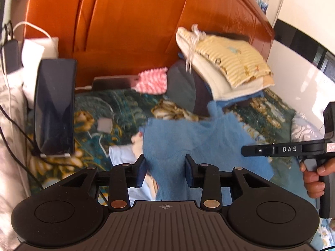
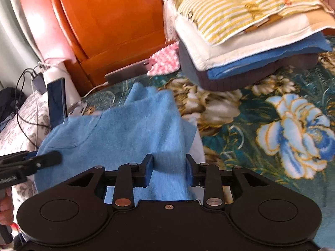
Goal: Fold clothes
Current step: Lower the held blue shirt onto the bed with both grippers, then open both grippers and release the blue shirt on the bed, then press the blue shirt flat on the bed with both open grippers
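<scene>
A blue fleece garment lies on the floral bedspread. Both the left tool and right tool hover over it, jaws wide apart, gripping nothing. Only the right wrist view shows the folded stack's layers clearly.

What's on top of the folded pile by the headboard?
A yellow striped garment tops the folded pile, over cream, blue and dark layers. Only their edges show; anything between them is covered.
</scene>
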The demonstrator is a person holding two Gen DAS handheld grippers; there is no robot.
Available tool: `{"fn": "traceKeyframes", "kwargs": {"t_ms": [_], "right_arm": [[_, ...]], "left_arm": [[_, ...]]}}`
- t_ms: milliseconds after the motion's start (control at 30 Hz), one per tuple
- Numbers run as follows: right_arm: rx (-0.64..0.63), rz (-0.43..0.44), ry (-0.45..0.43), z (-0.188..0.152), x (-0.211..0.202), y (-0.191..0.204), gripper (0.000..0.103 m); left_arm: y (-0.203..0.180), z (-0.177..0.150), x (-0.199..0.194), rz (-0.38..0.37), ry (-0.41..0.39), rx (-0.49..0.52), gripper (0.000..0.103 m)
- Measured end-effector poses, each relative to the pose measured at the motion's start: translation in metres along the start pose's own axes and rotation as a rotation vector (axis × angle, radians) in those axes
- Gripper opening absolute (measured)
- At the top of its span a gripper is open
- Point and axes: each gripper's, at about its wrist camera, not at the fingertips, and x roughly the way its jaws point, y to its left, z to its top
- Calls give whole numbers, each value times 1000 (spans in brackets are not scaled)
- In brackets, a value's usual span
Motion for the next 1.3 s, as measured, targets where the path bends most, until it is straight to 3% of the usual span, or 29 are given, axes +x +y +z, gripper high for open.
{"fn": "traceKeyframes", "kwargs": {"t_ms": [67,167,267,367,433,567,867,1300], "right_arm": [[1,-9,-27,5,-8,0,32],[-11,-19,-84,15,-23,3,32],[-17,0,-126,25,-34,8,33],[-68,36,-122,27,-35,23,32],[-115,44,-106,24,-29,35,25],[-150,56,-67,19,-9,49,21],[-130,57,-36,30,27,48,21],[-47,55,5,37,70,34,18]], "left_arm": [[-6,7,-10,7,-39,30,34],[-15,17,-26,16,-107,72,44],[-23,26,-34,-16,-131,75,44],[-34,25,-23,-77,-75,85,44],[-38,22,-10,-72,-49,100,43],[-46,16,18,-55,0,131,43],[-32,19,66,-12,65,91,40],[-12,28,93,0,120,83,39]]}}
